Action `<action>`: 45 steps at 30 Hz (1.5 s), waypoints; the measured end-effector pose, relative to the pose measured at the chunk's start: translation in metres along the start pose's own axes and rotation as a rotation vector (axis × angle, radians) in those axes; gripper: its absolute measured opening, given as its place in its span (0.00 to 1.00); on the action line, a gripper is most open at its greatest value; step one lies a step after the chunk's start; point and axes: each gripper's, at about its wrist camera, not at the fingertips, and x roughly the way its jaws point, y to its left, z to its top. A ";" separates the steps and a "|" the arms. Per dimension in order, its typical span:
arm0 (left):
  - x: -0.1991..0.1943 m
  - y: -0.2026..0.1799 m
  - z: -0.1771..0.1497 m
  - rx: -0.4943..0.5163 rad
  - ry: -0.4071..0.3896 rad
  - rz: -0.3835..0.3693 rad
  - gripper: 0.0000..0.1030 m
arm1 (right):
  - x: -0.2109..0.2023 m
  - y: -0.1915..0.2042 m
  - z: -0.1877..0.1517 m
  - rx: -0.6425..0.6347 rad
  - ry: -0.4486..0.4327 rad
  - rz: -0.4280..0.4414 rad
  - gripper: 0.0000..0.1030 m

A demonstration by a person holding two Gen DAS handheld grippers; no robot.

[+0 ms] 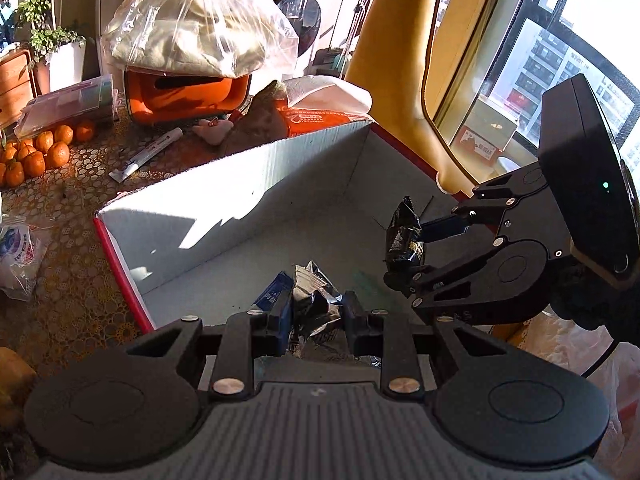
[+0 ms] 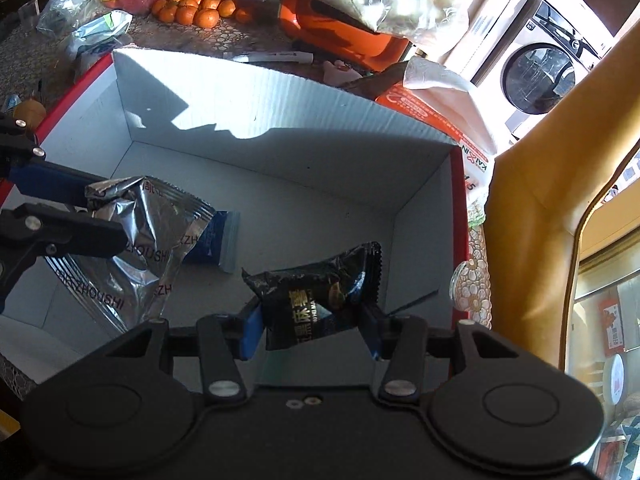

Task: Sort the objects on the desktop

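A white cardboard box with red outer edges (image 1: pixel 240 184) (image 2: pixel 280 112) lies open below both grippers. My left gripper (image 1: pixel 316 312) (image 2: pixel 102 216) is shut on a crumpled silver snack packet (image 1: pixel 316 300) (image 2: pixel 140 240), which hangs over the box's near left part. My right gripper (image 2: pixel 312 320) (image 1: pixel 408 254) is shut on a black snack packet with gold print (image 2: pixel 320 296) (image 1: pixel 402 232), held over the box's right side. A blue packet (image 2: pixel 218 240) (image 1: pixel 274 292) lies on the box floor, partly hidden behind the silver packet.
Beyond the box the patterned tablecloth holds several oranges (image 1: pixel 36 152) (image 2: pixel 192 10), a white marker pen (image 1: pixel 148 154), an orange container (image 1: pixel 180 96) under a plastic bag of cloth (image 1: pixel 192 28), and an orange tissue pack (image 2: pixel 432 108). A yellow padded frame (image 1: pixel 392 48) rises at the right.
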 end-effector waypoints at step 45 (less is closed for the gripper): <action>0.022 0.003 0.006 0.043 0.155 0.005 0.26 | 0.014 0.012 -0.002 -0.037 0.056 0.058 0.62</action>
